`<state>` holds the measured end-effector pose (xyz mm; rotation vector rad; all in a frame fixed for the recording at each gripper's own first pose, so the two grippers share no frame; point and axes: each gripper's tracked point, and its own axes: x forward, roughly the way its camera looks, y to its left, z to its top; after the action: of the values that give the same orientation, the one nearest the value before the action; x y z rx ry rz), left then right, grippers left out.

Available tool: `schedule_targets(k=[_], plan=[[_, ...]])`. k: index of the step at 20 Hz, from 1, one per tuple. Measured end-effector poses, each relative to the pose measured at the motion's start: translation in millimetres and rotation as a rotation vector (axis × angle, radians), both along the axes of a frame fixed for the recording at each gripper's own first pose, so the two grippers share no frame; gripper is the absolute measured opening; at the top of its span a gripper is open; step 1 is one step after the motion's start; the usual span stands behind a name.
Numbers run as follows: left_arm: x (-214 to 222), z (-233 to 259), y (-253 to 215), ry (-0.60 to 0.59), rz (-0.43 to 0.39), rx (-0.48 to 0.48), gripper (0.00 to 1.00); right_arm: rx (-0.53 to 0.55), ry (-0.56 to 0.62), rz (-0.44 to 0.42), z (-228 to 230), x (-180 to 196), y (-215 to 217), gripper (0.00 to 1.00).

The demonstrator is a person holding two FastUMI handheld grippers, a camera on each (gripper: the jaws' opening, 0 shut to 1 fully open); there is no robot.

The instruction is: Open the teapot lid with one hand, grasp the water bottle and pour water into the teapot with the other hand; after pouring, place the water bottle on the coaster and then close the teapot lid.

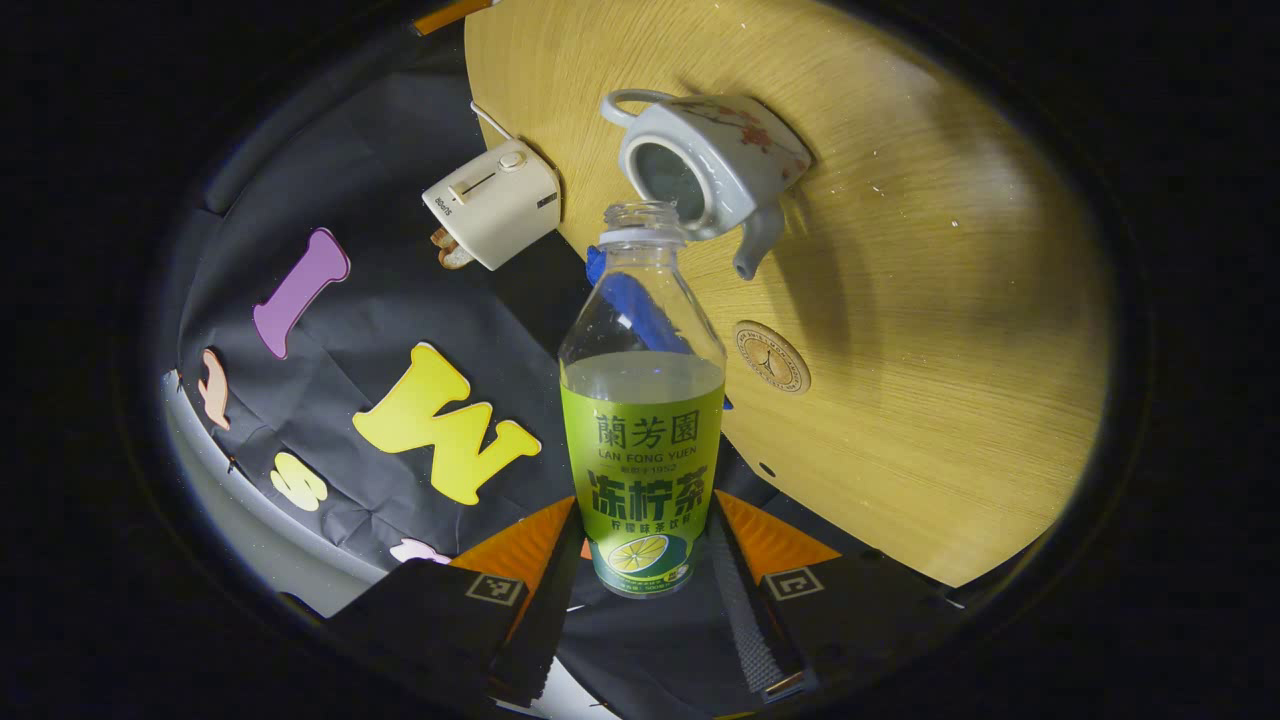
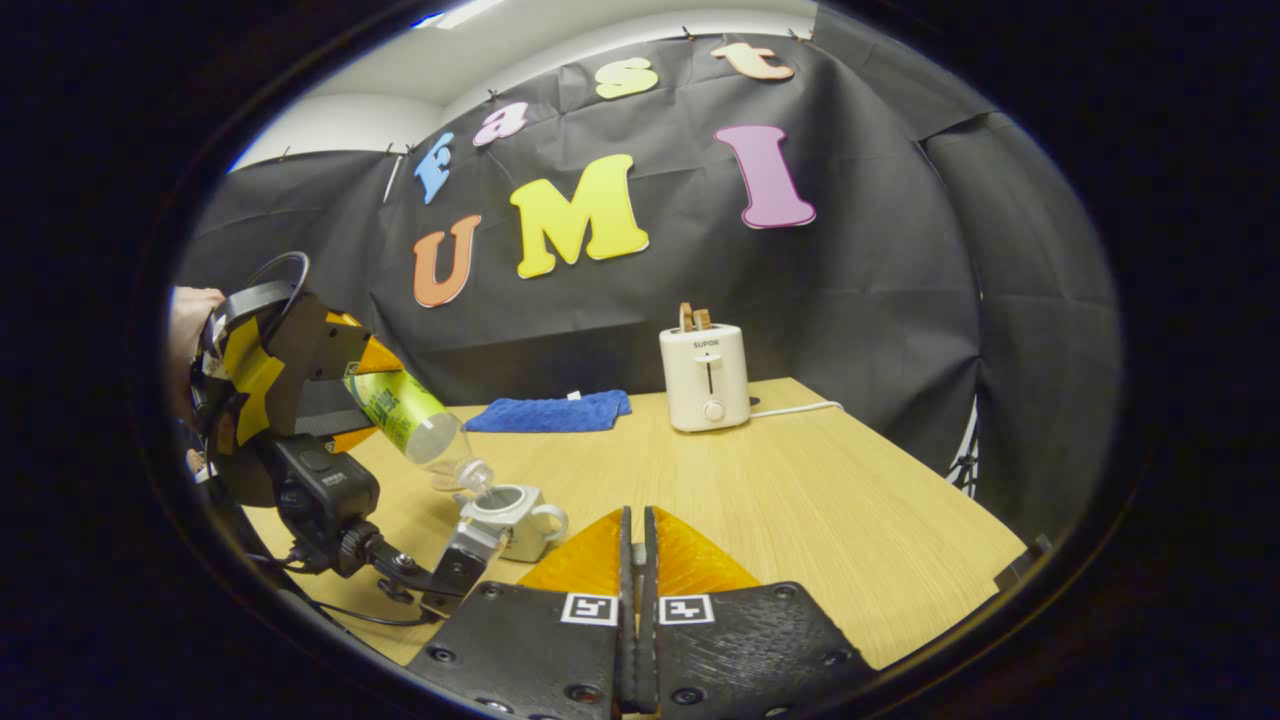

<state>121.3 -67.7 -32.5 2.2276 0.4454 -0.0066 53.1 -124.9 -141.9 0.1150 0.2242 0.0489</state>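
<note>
Water bottle (image 1: 643, 400), clear plastic, green label, pinched in left claw (image 1: 645, 590), tilted over lidless glazed ceramic teapot (image 1: 715, 165), frame top; round coaster (image 1: 771, 357) on wood-grain tabletop (image 1: 950, 350). Right claw (image 2: 637, 570) pressed together.

Water bottle (image 1: 642, 440) label: "LAN FONG YUEN", Chinese characters above and below. Toaster (image 2: 704, 376) front: "SUPOR". Coaster (image 1: 771, 356) stamp too small to read.

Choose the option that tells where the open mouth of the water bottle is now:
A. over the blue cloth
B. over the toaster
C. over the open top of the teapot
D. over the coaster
C: in the right gripper view the tilted water bottle has its mouth just above the open teapot, held by the left claw.
</note>
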Motion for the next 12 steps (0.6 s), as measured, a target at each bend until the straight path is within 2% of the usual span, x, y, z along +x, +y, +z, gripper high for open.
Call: schedule_targets(k=[5, 6, 9, 12], plan=[[1.8, 1.9, -3.1, -0.001, -0.004, 0.0, 0.72, 0.002, 0.0, 0.0, 0.2, 0.2, 0.3, 0.0], [1.3, 1.6, -3.0, -0.001, -0.003, -0.001, 0.7, 0.003, 0.001, 0.001, -0.3, 0.7, 0.4, 0.0], [0.8, 1.5, -3.3, 0.001, -0.006, -0.003, 0.72, 0.0, -0.002, -0.004, 1.5, -0.1, -0.7, 0.0], [2.8, 3.4, -2.6, -0.012, -0.022, -0.048, 0.72, -0.001, -0.004, -0.009, 1.6, -0.7, -3.2, 0.0]])
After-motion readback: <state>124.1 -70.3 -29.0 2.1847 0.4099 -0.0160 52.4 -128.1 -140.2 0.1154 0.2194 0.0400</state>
